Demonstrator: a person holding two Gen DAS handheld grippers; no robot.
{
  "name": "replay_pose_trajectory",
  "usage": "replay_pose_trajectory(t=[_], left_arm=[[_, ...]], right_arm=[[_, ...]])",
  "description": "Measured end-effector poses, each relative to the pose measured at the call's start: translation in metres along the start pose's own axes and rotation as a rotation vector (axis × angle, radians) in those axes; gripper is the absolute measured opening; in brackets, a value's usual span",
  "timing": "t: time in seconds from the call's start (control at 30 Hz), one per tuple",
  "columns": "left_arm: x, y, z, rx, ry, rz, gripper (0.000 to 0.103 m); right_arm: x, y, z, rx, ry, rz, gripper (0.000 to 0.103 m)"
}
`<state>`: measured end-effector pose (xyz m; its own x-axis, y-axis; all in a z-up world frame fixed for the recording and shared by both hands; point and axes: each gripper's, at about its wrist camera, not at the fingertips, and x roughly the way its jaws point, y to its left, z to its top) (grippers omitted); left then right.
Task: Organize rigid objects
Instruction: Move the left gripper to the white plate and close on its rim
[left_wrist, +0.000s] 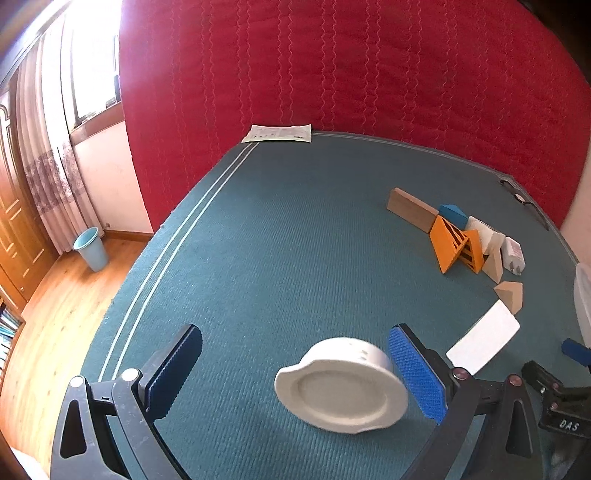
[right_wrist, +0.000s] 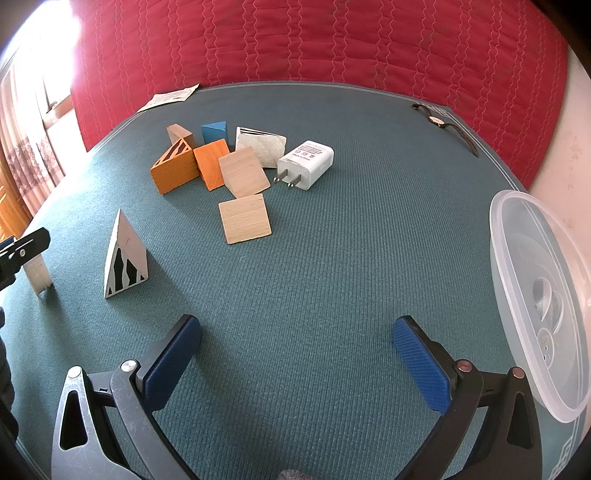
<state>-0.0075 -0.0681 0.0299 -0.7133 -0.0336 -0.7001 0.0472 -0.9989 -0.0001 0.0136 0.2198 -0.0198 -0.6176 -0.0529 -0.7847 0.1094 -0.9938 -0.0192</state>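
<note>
My left gripper (left_wrist: 295, 369) is open over the teal table; a round white lidded container (left_wrist: 341, 384) lies tilted between its fingers, close to the right finger (left_wrist: 415, 373). My right gripper (right_wrist: 297, 363) is open and empty above bare table. Ahead of it stands a white triangular block with black stripes (right_wrist: 125, 258). Farther back is a cluster: orange wedges (right_wrist: 175, 166), a blue block (right_wrist: 214, 131), plain wooden blocks (right_wrist: 243, 218), a white block (right_wrist: 260, 146) and a white plug charger (right_wrist: 306, 162). The same cluster shows in the left wrist view (left_wrist: 458, 243).
A clear plastic tub (right_wrist: 535, 295) stands at the right table edge. A wristwatch (right_wrist: 443, 123) lies at the far right corner, a paper sheet (left_wrist: 279, 133) at the far edge. A red quilted backdrop (left_wrist: 332, 74) stands behind. A blue bin (left_wrist: 90, 248) sits on the floor.
</note>
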Motion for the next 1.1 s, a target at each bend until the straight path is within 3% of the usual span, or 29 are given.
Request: replay_pose_trajectory(t=[0.23, 0.47, 0.77, 1.1], left_arm=[[-0.029, 0.01, -0.001, -0.013, -0.067, -0.045, 0.103], [-0.05, 0.025, -0.015, -0.002, -0.068, -0.032, 0.103], [-0.02, 0.015, -0.018, -0.009, -0.003, -0.014, 0.103], [-0.009, 0.005, -0.011, -0.004, 0.002, -0.031, 0.103]], right_arm=[[0.0, 0.0, 0.0, 0.0, 0.0, 0.0, 0.103], [0.0, 0.001, -0.001, 0.0, -0.001, 0.0, 0.103], [0.001, 0.0, -0.001, 0.0, -0.001, 0.001, 0.103], [-0.002, 0.002, -0.002, 0.002, -0.006, 0.015, 0.103]])
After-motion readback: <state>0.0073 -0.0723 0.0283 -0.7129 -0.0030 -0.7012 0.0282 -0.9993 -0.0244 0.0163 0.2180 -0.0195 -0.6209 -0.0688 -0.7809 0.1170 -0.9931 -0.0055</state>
